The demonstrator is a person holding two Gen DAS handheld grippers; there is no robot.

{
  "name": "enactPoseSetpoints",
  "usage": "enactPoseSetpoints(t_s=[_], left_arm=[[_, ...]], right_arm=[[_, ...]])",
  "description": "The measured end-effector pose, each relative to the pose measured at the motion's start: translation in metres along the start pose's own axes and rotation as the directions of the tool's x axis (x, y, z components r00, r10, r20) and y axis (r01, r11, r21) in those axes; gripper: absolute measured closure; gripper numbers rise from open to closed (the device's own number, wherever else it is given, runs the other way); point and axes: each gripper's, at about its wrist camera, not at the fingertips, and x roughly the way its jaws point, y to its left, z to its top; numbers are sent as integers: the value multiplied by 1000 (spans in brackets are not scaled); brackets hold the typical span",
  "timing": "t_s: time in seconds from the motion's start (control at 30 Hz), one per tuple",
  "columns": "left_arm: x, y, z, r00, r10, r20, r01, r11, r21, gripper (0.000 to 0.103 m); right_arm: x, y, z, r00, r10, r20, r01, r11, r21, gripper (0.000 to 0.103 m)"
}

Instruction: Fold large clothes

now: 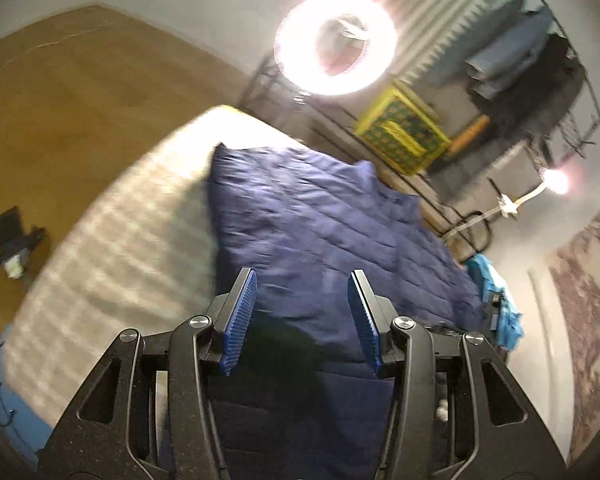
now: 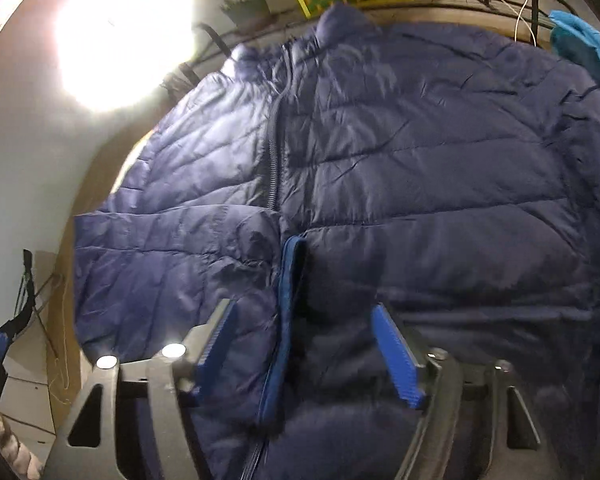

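Both grippers are spread wide with nothing pinched between their blue ribbed pads. From its own camera, the left gripper [image 1: 302,316] hangs just above the navy quilted jacket [image 1: 320,224], its 2 fingers apart over dark fabric near one edge of the garment. The right gripper [image 2: 308,354] is likewise apart, its fingers straddling the front opening low on the jacket [image 2: 420,168], where a brighter blue zipper trim [image 2: 286,304] runs between them; whether the pads touch the cloth I cannot tell.

That straddle looks deliberate: closing there would catch the hem edge by the zipper, a firm seam that gives better purchase than slippery puffed panels.

Outward from the grippers, the jacket lies front-up and spread flat on a pale striped mattress [image 1: 112,232], collar away from the right wrist camera, 1 sleeve folded across the chest. Lying flat suits folding, which looks barely begun.

Beyond the collar sits a yellow and green box [image 1: 404,132]; a turquoise cloth [image 1: 496,300] rests just beside the jacket. A ring light [image 1: 336,40] glares overhead.
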Motion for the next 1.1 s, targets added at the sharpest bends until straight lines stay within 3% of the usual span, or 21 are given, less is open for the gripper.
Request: enactPoseSetpoints(t_s=[0.17,0.37,0.53,0.67,0.87,1.1], left_arm=[[9,19,2,999,51,-4,-51,999,3,56],[22,14,-8,997,63,-42,-61,997,42,56],[33,-4,-15,996,71,-63,-64,993,99,56],[44,-9,-18,994,77,-81,-67,991,112,56],[54,-11,-19,991,87,-103,-74,990,124,56],[52,-8,-19,990,96,-99,-83,989,125,56]], right_arm=[[13,11,6,999,32,-30,-33,998,-50,96],[-17,23,41,994,-30,104,44,990,-136,100],[-50,-4,84,959,-127,254,161,980,-115,100],[-40,-42,100,942,-221,251,238,970,-40,100],[-23,-56,100,965,-154,210,163,986,-27,100],[-3,-74,100,963,-200,179,203,979,3,100]])
